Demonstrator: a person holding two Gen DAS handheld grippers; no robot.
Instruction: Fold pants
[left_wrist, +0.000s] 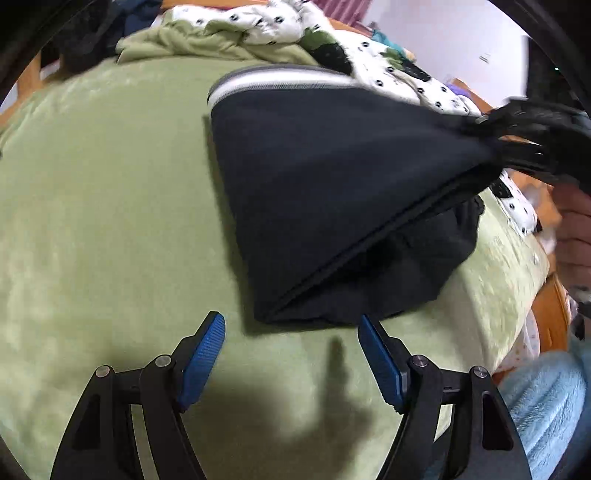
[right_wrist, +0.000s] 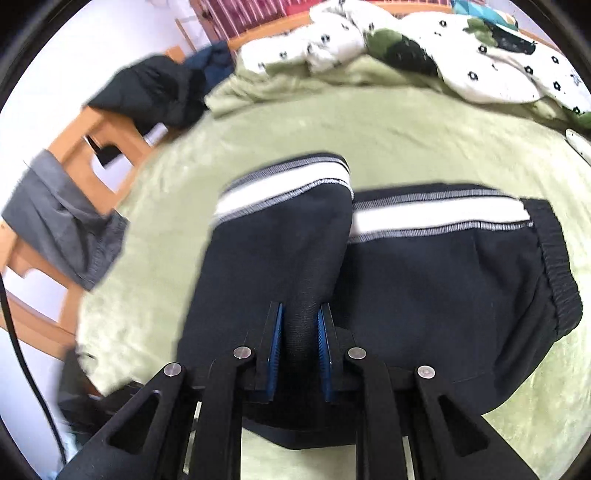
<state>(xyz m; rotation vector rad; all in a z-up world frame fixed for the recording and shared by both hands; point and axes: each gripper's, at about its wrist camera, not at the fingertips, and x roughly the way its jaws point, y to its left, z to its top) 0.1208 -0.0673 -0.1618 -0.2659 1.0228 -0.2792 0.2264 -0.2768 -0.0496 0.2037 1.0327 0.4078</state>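
Pants (right_wrist: 424, 280) beside rumpled patterned quilt (right_wrist: 491, 70)

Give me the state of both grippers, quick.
Left gripper: open, holding nothing, above the green blanket.
Right gripper: closed on a fold of the black pants, lifting it.
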